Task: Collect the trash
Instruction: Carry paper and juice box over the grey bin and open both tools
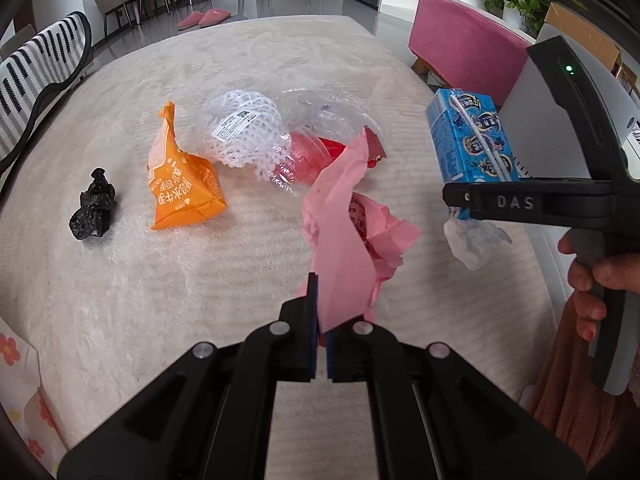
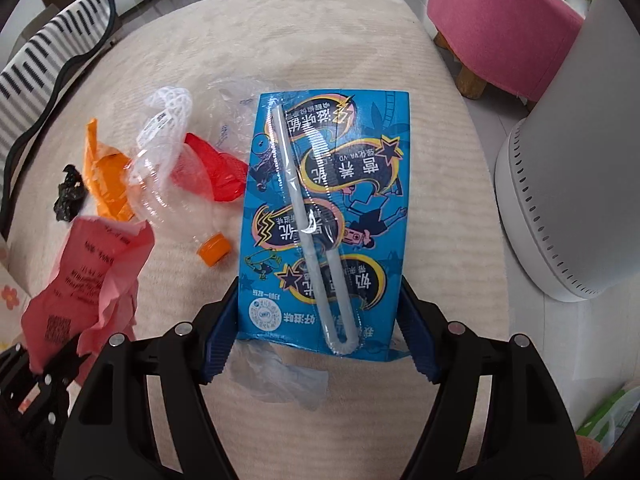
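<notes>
My left gripper (image 1: 321,326) is shut on a crumpled pink paper (image 1: 344,236), held just above the beige rug; the paper also shows in the right wrist view (image 2: 92,276). My right gripper (image 2: 320,320) is shut on a blue drink carton (image 2: 326,216) with a wrapped straw on its face, held above the rug. The carton also shows in the left wrist view (image 1: 470,136). On the rug lie an orange snack bag (image 1: 180,176), a black crumpled bag (image 1: 94,210), a white foam net (image 1: 240,128), a clear plastic bottle (image 2: 176,200) with an orange cap, and red wrapper scraps (image 2: 216,172).
A crumpled white tissue (image 1: 472,240) lies under the carton. A white cylindrical appliance (image 2: 568,184) stands right of the rug, with a pink stool (image 2: 500,28) behind it. A striped chair (image 1: 36,80) stands at the left edge.
</notes>
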Demonstrator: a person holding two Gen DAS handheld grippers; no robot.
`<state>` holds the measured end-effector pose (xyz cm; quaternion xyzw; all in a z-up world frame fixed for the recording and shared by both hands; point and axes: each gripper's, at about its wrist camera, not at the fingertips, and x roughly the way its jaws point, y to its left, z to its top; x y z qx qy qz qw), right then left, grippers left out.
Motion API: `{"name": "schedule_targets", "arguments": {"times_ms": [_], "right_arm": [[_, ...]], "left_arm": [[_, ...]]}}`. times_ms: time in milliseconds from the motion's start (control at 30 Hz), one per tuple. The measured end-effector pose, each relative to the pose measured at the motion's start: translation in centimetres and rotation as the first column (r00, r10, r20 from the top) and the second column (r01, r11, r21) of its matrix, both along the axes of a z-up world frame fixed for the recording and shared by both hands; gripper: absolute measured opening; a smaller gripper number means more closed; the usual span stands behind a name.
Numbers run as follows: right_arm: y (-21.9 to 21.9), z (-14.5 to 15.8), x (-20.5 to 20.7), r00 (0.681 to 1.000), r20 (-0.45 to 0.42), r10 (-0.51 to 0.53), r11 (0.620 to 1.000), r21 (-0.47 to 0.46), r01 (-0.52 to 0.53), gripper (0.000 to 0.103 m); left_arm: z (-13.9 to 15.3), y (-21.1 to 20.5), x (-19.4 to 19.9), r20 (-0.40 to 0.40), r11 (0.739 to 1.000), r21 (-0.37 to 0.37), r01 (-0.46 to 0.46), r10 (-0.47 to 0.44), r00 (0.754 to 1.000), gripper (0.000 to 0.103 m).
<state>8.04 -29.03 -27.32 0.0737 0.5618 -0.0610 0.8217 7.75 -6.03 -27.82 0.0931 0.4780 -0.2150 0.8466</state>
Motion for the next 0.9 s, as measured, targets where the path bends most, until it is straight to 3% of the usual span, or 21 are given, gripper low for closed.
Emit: {"name": "schedule_targets", "arguments": {"times_ms": [267,600,900], "right_arm": [[-0.4,5.8,-4.3,0.984,0.051,0.173,0.985,0.002,-0.173,0.069],[-1.5,6.1,-4.5,0.960,0.102,0.262,0.965,-0.036,-0.260,0.069],[-10.6,15.8,-5.8,0.950,0.209,0.232,0.967,-0.159,-0.201,0.069]], "left_arm": [[3.2,-2.0,-2.0,0.034,1.000,0.018,0.020,-0.021,0.999,0.003],[10.0,-7.8,-2.7,0.114,0.993,0.034,0.113,-0.117,0.987,0.003],[17.6,-18.1,-1.0,0.226,0.967,0.023,0.256,-0.254,0.940,0.003]]}}
